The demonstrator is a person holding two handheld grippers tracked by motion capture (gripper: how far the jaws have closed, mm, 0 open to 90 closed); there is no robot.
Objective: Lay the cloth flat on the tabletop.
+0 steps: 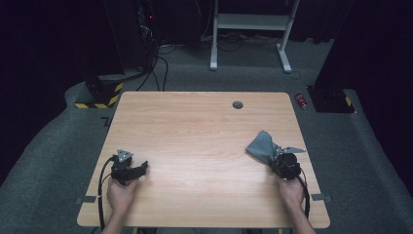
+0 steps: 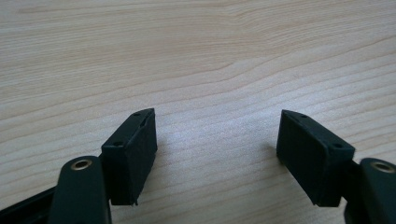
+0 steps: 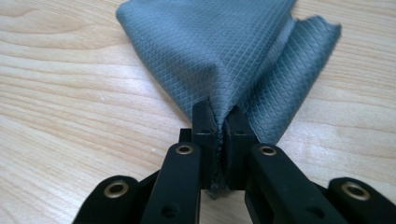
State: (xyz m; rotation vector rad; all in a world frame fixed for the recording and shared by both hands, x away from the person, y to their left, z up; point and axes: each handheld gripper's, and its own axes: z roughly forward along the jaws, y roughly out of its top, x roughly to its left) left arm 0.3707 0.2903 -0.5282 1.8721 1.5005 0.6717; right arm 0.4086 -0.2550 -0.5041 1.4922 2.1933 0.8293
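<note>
Right gripper jaws clamped on grey cloth; left gripper jaws apart over table

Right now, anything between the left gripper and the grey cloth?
Nothing: in the high view, bare wooden table runs from the open left gripper to the grey cloth, pinched in the right gripper.

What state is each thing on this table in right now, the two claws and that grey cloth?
Left claw: open, jaws wide apart with bare wood between them, gripping nothing.
Right claw: shut, pinching a bunched part of the cloth.
Grey cloth: gathered at the pinch and fanning out in folds over the table.
Table: bare wood across the middle.
</note>
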